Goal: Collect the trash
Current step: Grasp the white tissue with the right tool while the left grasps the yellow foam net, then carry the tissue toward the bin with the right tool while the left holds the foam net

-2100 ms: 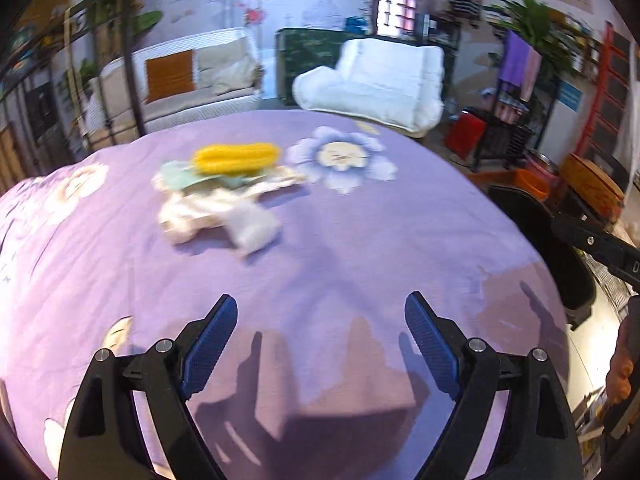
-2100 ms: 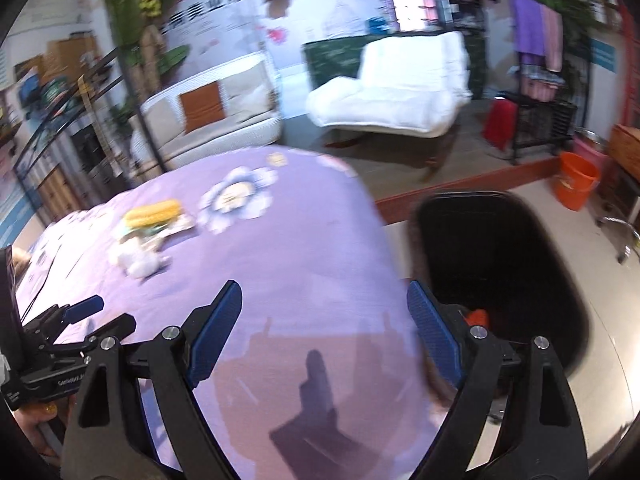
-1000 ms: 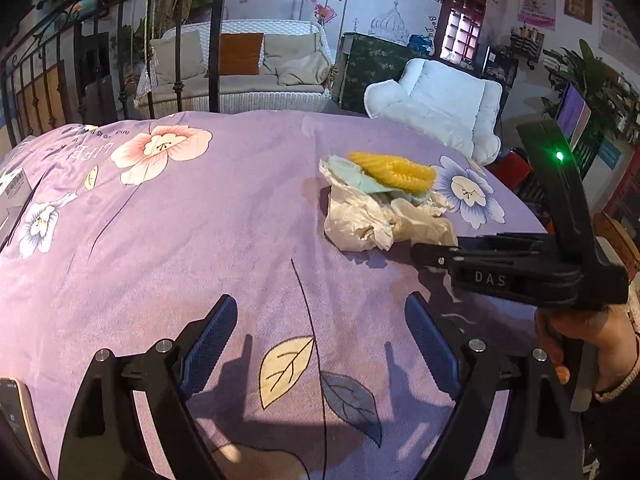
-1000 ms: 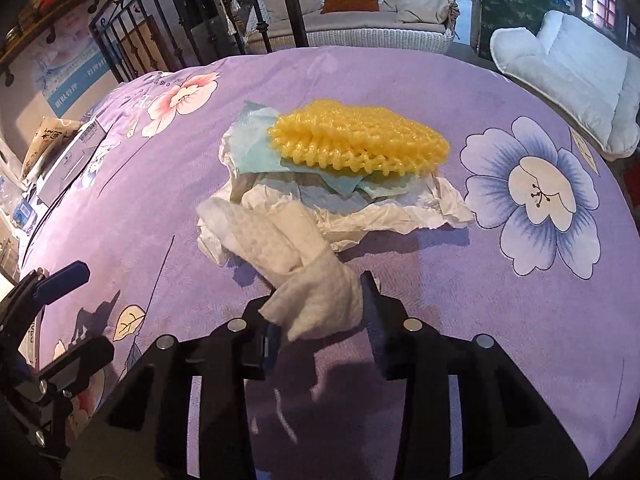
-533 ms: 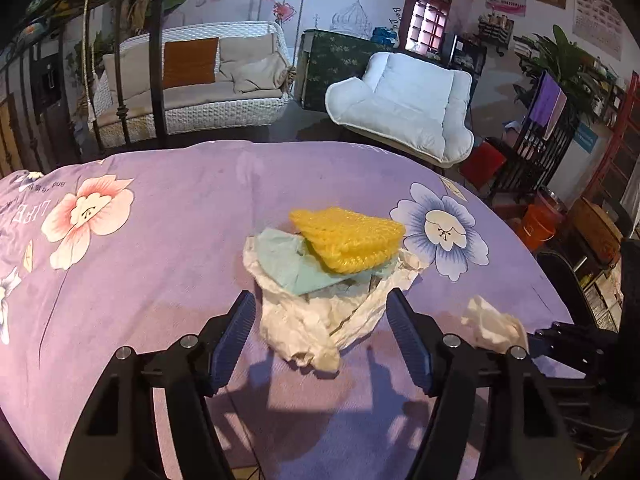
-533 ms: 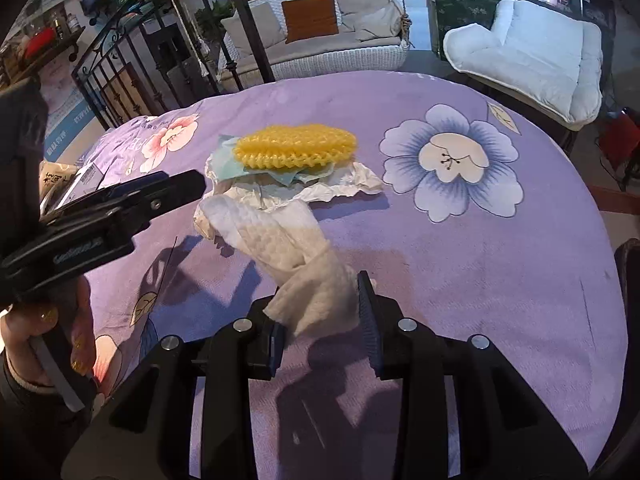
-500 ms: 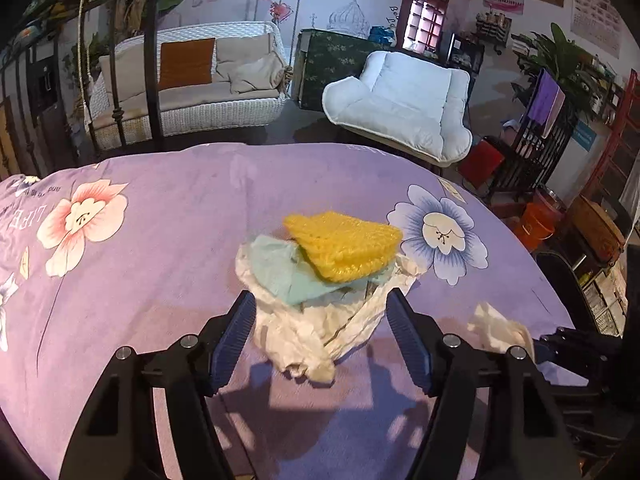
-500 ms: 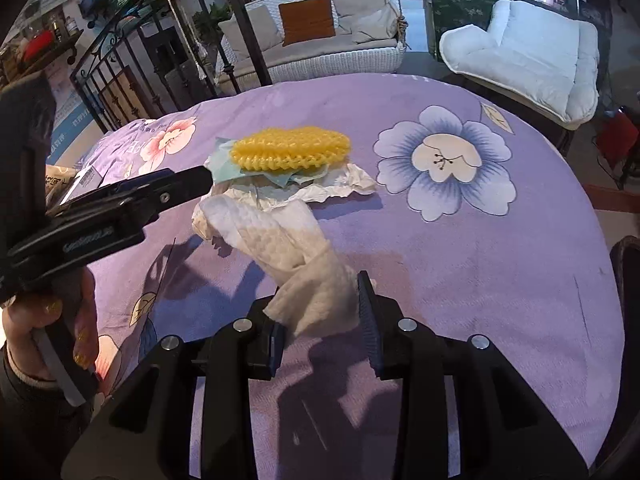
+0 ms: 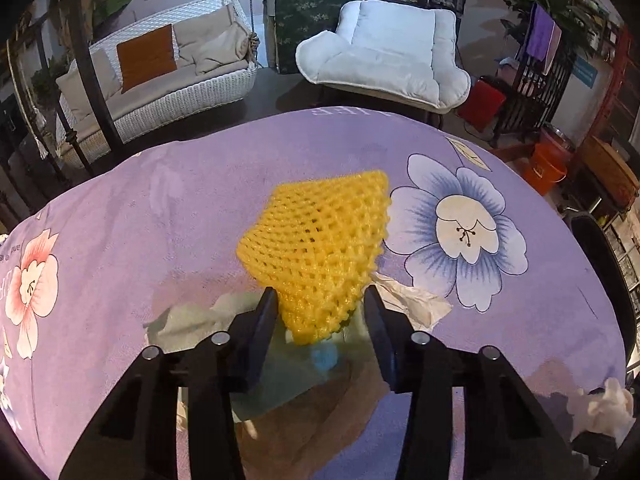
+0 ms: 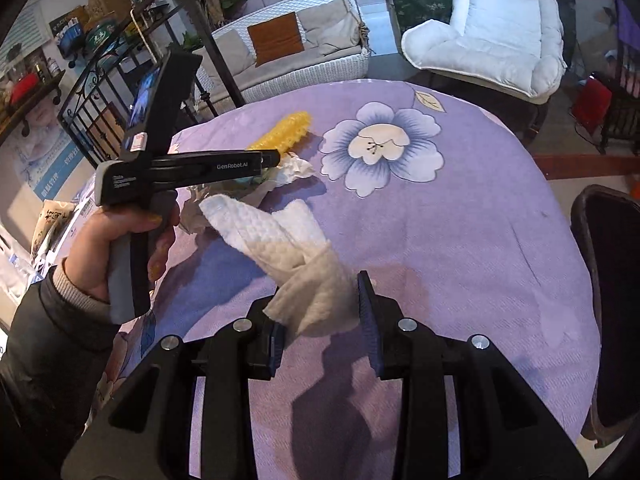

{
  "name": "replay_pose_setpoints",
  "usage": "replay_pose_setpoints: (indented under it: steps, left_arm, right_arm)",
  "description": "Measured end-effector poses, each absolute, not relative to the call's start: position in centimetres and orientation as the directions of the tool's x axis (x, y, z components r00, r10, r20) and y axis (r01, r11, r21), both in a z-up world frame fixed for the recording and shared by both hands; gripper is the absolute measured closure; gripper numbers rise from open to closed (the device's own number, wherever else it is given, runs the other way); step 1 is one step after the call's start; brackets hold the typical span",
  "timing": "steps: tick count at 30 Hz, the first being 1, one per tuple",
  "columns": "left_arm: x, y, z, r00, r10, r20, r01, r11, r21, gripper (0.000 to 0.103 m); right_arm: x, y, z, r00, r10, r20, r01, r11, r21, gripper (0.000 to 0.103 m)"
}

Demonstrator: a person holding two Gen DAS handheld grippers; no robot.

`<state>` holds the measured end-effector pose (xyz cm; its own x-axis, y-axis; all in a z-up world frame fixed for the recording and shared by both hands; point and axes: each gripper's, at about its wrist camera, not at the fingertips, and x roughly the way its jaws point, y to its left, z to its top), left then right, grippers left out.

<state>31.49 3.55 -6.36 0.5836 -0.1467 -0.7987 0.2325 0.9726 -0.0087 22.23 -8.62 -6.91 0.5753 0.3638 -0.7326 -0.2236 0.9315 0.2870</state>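
My left gripper (image 9: 320, 320) is shut on a yellow foam net (image 9: 320, 244), its near end pinched between the fingers, over a pale green sheet (image 9: 276, 372) and crumpled white paper (image 9: 412, 300) on the purple cloth. The net also shows in the right wrist view (image 10: 286, 132) past the left gripper's tip. My right gripper (image 10: 320, 312) is shut on a white paper towel (image 10: 288, 248), held above the cloth near the table's right side. The towel shows in the left wrist view (image 9: 604, 404) at the lower right.
A round table with a purple flowered cloth (image 10: 460, 240) fills both views. A black trash bin (image 10: 612, 320) stands beside the table's right edge. A white armchair (image 9: 392, 60) and a wicker sofa (image 9: 160, 80) stand beyond the far edge.
My left gripper has moved in over the trash pile and closed on the yellow foam net. My right gripper has drawn back to the right with the paper towel.
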Motion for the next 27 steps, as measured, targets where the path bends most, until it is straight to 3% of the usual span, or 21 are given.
replay_pose_setpoints:
  steps: [9,20,27]
  left_arm:
    - [31.3,4.1,-5.3,0.609,-0.162,-0.776,0.207,0.977,-0.042,0.080]
    - [25.6,3.0,-1.5,0.669,-0.300,-0.680,0.258,0.952,-0.167,0.080]
    - [21.5,0.2,-2.0,0.624,-0.396,-0.674,0.328,0.915,-0.234,0.080]
  right_arm:
    - [21.0,-10.7,-6.9,0.595,0.369,-0.714,-0.195,0.928,0.317,0.069]
    - [19.3,-13.7,-6.3,0.640,0.352,-0.682,-0.157,0.930,0.332,0.070]
    - [17.6,-16.4,-6.0,0.664,0.334,-0.669,-0.119,0.931,0.346,0.069]
